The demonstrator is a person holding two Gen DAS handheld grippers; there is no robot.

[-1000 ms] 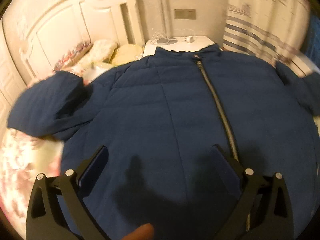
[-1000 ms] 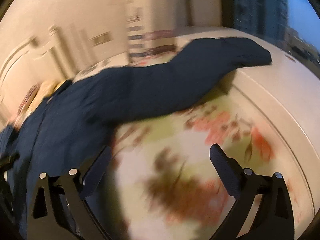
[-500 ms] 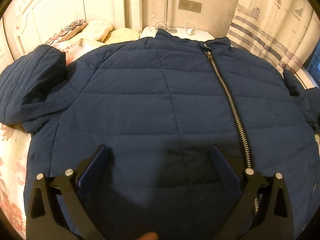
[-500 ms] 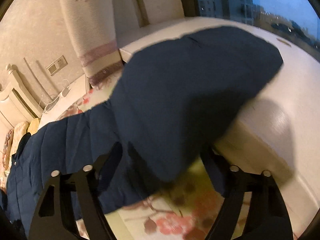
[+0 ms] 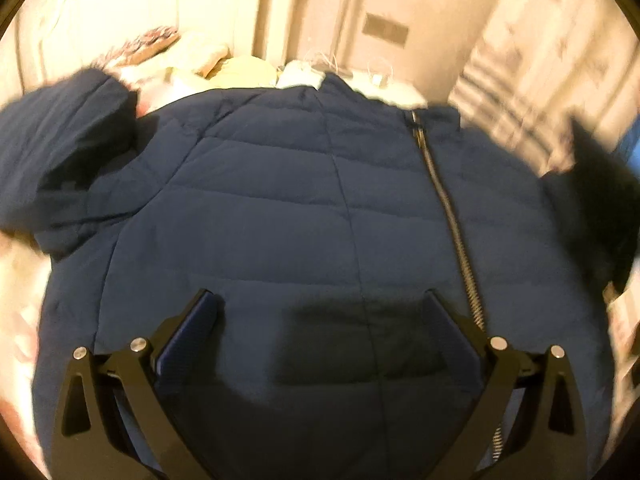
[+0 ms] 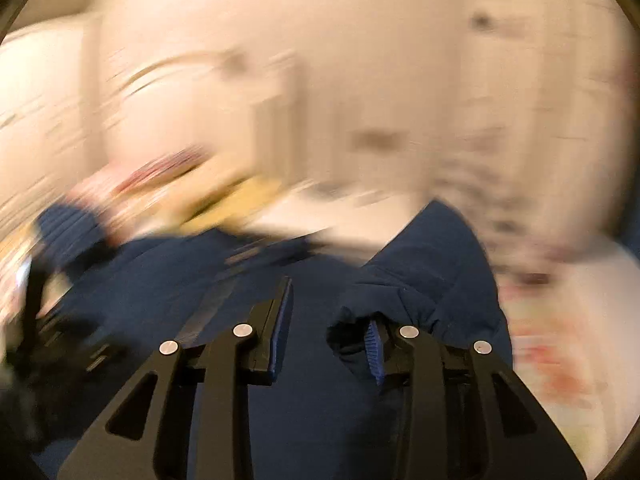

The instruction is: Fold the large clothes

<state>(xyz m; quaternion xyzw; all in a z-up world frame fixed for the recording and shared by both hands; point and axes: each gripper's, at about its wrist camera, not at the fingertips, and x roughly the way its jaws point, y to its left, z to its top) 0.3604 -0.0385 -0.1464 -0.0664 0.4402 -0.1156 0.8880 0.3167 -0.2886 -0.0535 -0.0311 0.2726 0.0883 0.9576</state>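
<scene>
A navy quilted jacket [image 5: 304,216] lies front up on the bed, its zipper [image 5: 448,208] closed. Its left sleeve [image 5: 68,136] is bunched at the upper left. My left gripper [image 5: 320,312] is open and empty, hovering over the jacket's lower front. In the blurred right wrist view, my right gripper [image 6: 328,320] is partly closed. The jacket's right sleeve [image 6: 432,264] is draped over its right finger, and the cuff [image 6: 360,332] hangs in the gap between the fingers. The sleeve is lifted over the jacket body [image 6: 168,280].
A white headboard [image 5: 120,12] and pillows [image 5: 208,60] are at the far end of the bed. A nightstand [image 5: 360,80] with cables stands behind the collar, and a striped curtain [image 5: 532,80] hangs to the right. Floral bedding [image 6: 560,360] shows at the right.
My right gripper has narrowed around the right sleeve and swung it from the bed's right edge up over the jacket body. My left gripper stays open over the lower front.
</scene>
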